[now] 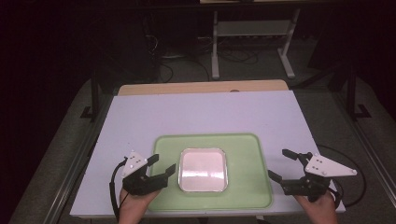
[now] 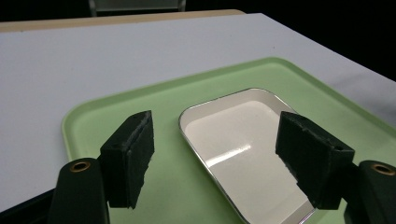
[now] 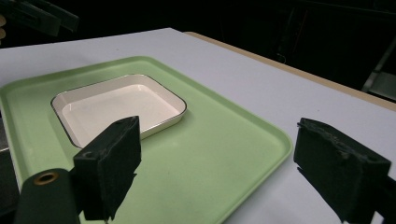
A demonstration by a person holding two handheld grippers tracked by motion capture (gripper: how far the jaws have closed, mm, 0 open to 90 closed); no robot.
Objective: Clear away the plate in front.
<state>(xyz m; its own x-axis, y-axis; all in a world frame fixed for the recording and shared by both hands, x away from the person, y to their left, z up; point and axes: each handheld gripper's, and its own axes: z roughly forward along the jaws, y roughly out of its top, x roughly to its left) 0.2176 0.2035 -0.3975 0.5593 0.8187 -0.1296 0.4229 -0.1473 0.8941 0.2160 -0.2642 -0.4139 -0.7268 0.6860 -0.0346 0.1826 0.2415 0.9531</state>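
The white table (image 1: pixel 205 112) lies in front of me, and on its near half sits the green tray (image 1: pixel 252 186), flat and square to the edge; in the middle of the tray rests the white dish (image 1: pixel 203 170), a shallow square one with a thin metal-looking rim, upright and with nothing in it that I can see.

My left gripper (image 1: pixel 161 169) hangs over the tray's left part, just beside the dish's left rim; its jaws stand released and wide, nothing between them, the pads (image 2: pixel 132 154) clear of the rim on both sides in the left gripper view. My right gripper (image 1: pixel 281 164) waits off the tray's right edge, over the bare table; its jaws too are spread and hold nothing, and the right gripper view has the tray's corner (image 3: pixel 275 140) below them and the dish well apart, farther in.

As I judge it, the dish is set in place on the tray and I have no grasp on anything; whatever handling it needs next, a lift or a carry of dish or tray, is not yet begun; the left gripper is the nearer to a hold.
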